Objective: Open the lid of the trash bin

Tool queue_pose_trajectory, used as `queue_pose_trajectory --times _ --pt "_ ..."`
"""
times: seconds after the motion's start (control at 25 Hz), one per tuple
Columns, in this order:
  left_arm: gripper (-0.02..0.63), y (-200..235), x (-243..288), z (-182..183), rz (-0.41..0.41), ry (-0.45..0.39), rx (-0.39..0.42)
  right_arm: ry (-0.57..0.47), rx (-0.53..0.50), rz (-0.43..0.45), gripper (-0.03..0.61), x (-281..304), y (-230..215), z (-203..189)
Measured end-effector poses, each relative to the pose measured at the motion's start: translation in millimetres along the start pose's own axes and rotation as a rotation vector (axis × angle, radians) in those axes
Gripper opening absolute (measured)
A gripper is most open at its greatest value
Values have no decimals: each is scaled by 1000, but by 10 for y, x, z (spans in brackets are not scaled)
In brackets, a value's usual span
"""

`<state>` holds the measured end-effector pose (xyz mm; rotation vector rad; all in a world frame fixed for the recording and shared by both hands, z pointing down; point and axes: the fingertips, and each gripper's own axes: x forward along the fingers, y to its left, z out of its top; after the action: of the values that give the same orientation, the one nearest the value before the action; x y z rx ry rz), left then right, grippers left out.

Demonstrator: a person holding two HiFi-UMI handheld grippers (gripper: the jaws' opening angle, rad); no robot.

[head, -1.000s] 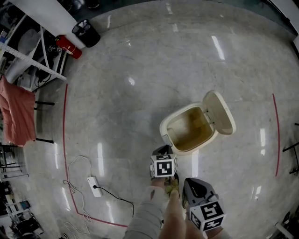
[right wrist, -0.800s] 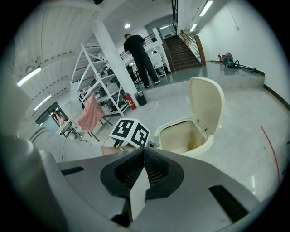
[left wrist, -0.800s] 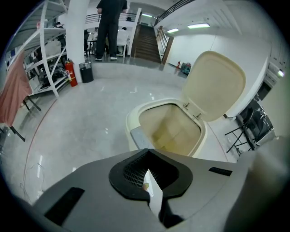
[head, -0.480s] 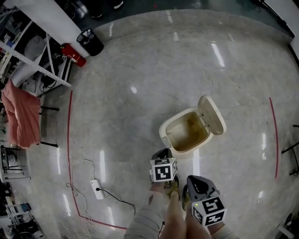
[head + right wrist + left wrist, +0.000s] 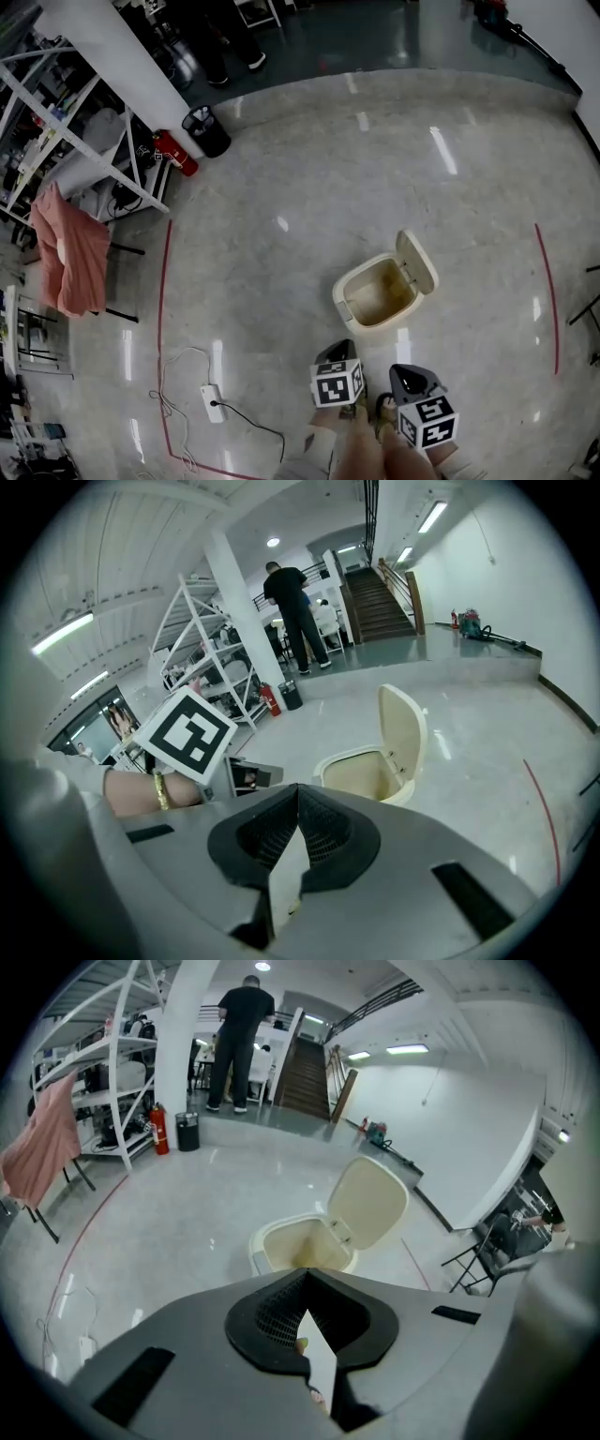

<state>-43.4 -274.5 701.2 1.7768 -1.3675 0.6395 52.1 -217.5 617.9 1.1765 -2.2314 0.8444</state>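
Most of the head view is polished grey floor (image 5: 281,309), ringed by a red tape line (image 5: 161,309). At 10 o'clock stands a white shelving rack (image 5: 84,141) with a pink cloth (image 5: 67,251) draped beside it.

Near the middle sits the cream trash bin (image 5: 343,293), mouth facing up and nothing over it. Its lid (image 5: 418,262) is swung up at the hinge on the bin's 2 o'clock side, inner face turned toward the opening. Bin and lid together run along a line from about 8 o'clock to 2 o'clock.

Both tools are held low in the view, apart from the bin. From the left gripper (image 5: 336,354) the bin lies at about 1 o'clock; from the right gripper (image 5: 409,380) it lies at about 11 o'clock. Each gripper view shows its jaws drawn together at the tips with nothing between them and the bin straight ahead beyond them.

Smaller things lie well away: a black waste basket (image 5: 209,132) and a red fire extinguisher (image 5: 178,154) at 11 o'clock, and a white power strip (image 5: 213,403) with its cable at 8 o'clock.
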Motion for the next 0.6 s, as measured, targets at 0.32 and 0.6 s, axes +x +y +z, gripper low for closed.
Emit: queue_pose_trajectory --times 0.32,0.6 --pt "5 -428 -939 65 -52 3 1 5 -47 -23 3 -609 129 265" --pt "5 -868 -1578 195 -117 -7 101 -22 -73 -36 3 -1047 166 487"
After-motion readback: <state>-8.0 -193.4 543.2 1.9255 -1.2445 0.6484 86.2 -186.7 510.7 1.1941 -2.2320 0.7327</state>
